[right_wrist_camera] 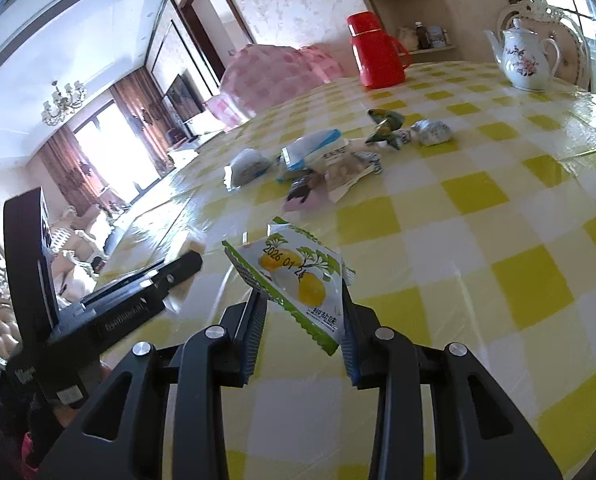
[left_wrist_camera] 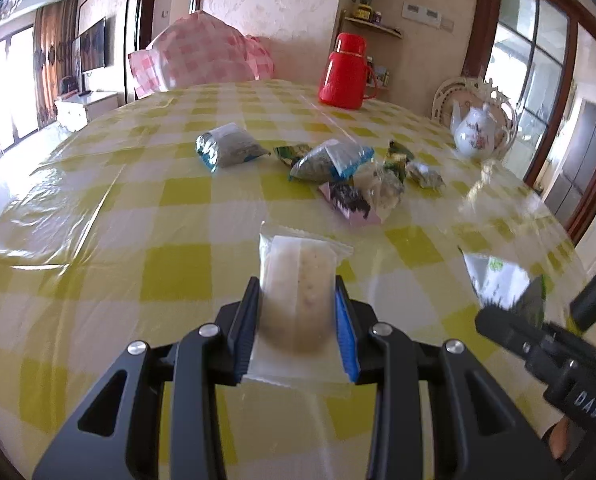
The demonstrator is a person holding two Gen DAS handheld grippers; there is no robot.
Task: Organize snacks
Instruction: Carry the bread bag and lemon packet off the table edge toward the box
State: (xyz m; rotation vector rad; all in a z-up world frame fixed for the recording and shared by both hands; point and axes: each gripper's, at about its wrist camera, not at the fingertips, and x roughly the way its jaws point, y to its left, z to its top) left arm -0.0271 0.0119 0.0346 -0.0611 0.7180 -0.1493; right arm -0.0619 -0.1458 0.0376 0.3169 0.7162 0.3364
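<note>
My left gripper (left_wrist_camera: 296, 286) is shut on a clear-wrapped pale snack bar (left_wrist_camera: 298, 276), held above the yellow checked tablecloth (left_wrist_camera: 138, 208). A white and green packet with yellow fruit print (right_wrist_camera: 298, 276) sits tilted between the pads of my right gripper (right_wrist_camera: 302, 302), which is shut on it. That same packet (left_wrist_camera: 501, 280) and the right gripper (left_wrist_camera: 509, 320) show at the right of the left wrist view. Farther out on the table lies a loose pile of wrapped snacks (left_wrist_camera: 337, 168), also visible in the right wrist view as the snack pile (right_wrist_camera: 321, 160). The left gripper (right_wrist_camera: 178, 268) reaches in from the left there.
A red thermos jug (left_wrist_camera: 345, 72) stands at the far side of the table, and a white flowered teapot (left_wrist_camera: 477, 132) at the far right. A pink checked cover (left_wrist_camera: 202, 56) rises behind the table. A white chair (right_wrist_camera: 545, 20) stands behind the teapot.
</note>
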